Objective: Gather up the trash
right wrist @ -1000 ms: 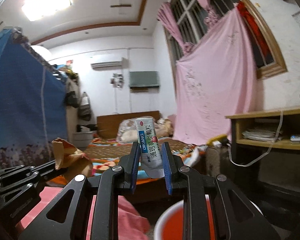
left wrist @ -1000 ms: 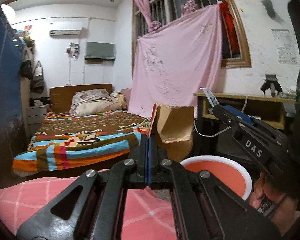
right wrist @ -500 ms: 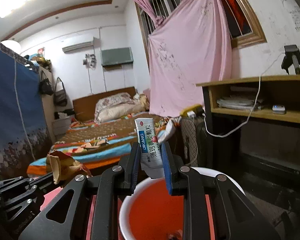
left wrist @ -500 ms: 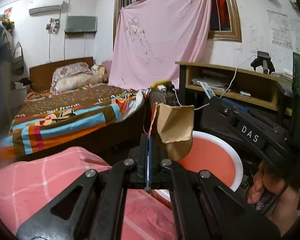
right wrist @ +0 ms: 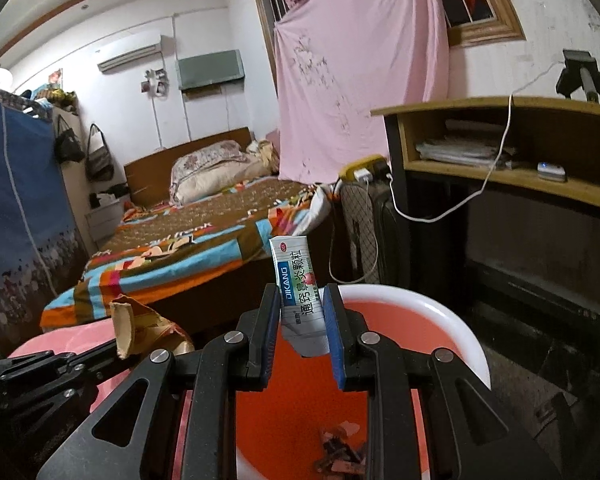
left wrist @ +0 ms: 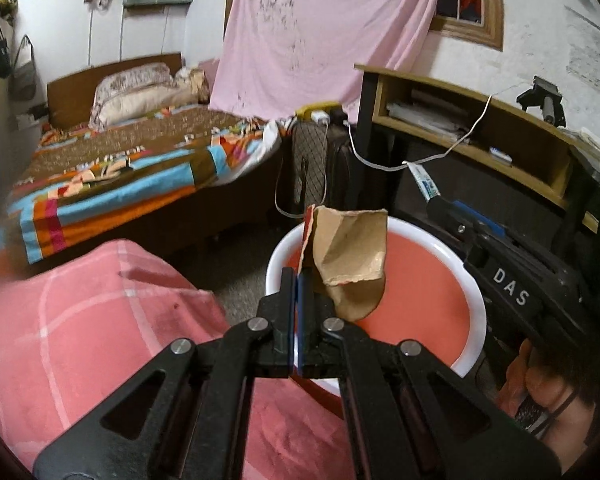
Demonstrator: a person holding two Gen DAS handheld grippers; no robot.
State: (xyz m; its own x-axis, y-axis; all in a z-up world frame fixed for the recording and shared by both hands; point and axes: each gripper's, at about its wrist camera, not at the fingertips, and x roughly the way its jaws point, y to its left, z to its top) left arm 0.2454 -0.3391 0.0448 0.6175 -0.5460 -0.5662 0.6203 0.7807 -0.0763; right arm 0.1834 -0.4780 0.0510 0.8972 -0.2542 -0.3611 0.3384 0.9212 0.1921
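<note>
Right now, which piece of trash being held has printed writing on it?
The white sachet in the right hand-held gripper; it has blue lettering. The left hand-held gripper holds plain brown torn cardboard.

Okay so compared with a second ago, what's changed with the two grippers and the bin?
Both grippers swung down and over toward the red bin: it now sits right under them, and scraps at its bottom have come into view. Nothing was let go. The left gripper stays shut on the torn cardboard scrap, and the right gripper still holds the white sachet upright between its fingers.
</note>
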